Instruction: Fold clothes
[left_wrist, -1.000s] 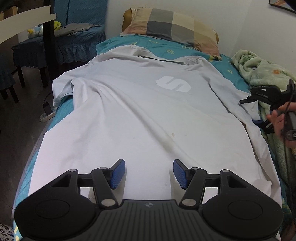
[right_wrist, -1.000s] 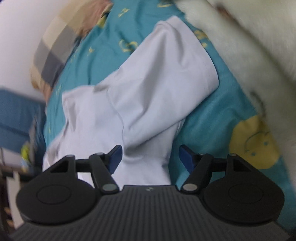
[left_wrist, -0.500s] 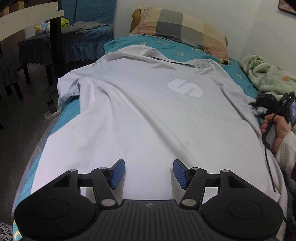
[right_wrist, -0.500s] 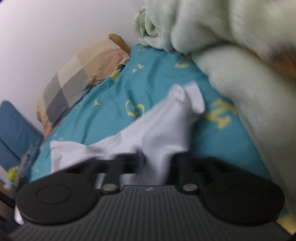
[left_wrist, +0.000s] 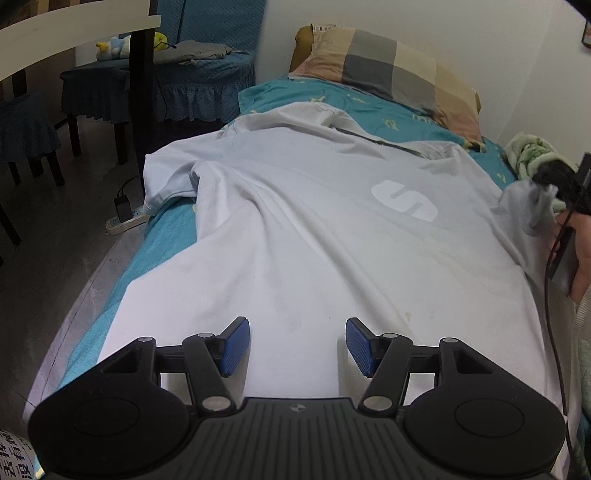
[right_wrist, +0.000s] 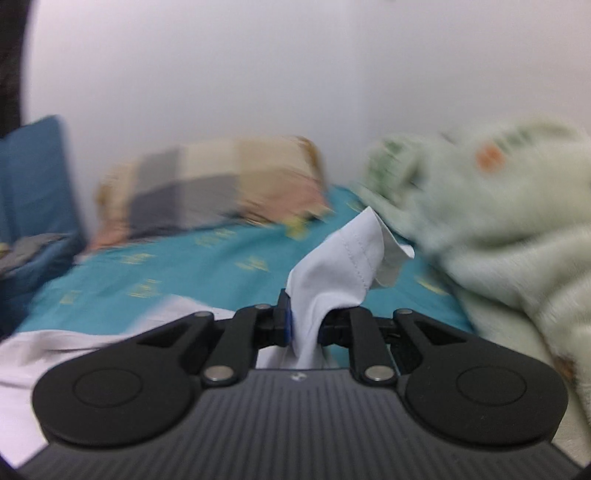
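sleeve (right_wrist: 343, 266) is pinched tight in right claw (right_wrist: 306, 325) at frame centre, best carried flat across shirt (left_wrist: 314, 229) while left claw (left_wrist: 297, 345), wide open and empty, is kept low.

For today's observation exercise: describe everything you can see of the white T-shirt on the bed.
The white T-shirt lies spread on the teal sheet, looking like thin, wrinkled cotton with a pale S logo. One sleeve drapes over the bed's edge. The right gripper pinches the other sleeve's hemmed end, lifting it; the open left gripper hovers above the hem.
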